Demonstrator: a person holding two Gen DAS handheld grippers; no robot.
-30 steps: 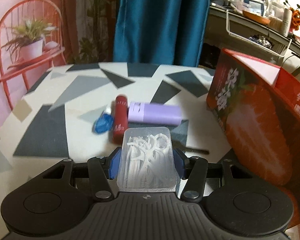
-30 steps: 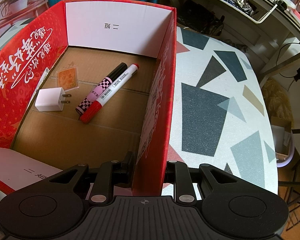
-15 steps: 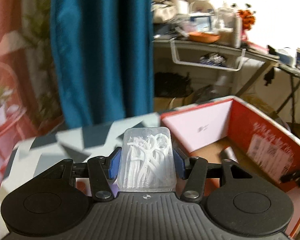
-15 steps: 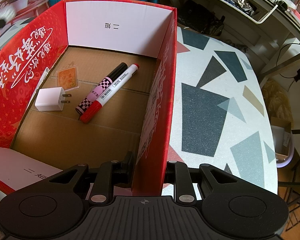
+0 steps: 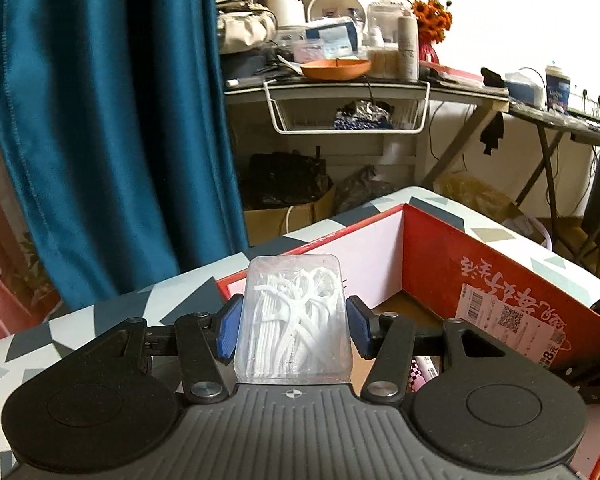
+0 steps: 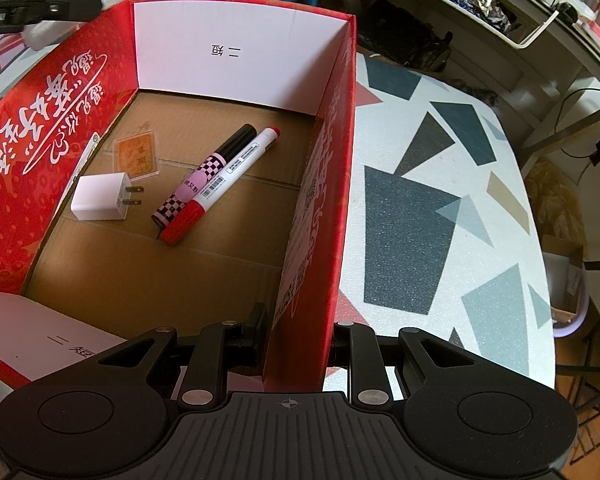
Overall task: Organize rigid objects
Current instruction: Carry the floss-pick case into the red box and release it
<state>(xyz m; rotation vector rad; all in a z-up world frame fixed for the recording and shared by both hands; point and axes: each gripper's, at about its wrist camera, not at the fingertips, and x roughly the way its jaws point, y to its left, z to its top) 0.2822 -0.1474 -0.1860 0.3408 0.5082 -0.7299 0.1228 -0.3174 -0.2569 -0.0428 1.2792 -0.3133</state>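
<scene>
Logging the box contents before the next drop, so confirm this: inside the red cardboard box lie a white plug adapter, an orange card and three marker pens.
Not quite: the right wrist view shows two marker pens, not three: a pink checkered marker and a red-capped white marker. The white plug adapter and orange card do lie in the red cardboard box.

Two grippers in view: the left gripper [image 5: 294, 326] clamped on one clear case of floss picks [image 5: 294, 320], the right gripper [image 6: 298, 344] pinched on a wall of the one red box [image 6: 320, 184]. Inside the box, four loose things: two markers, one red-capped marker [image 6: 224, 184] and one checkered marker [image 6: 204, 176], plus one white charger plug [image 6: 100, 196] and one small orange card [image 6: 134, 154]. One patterned table [image 6: 440, 208] underneath.
</scene>
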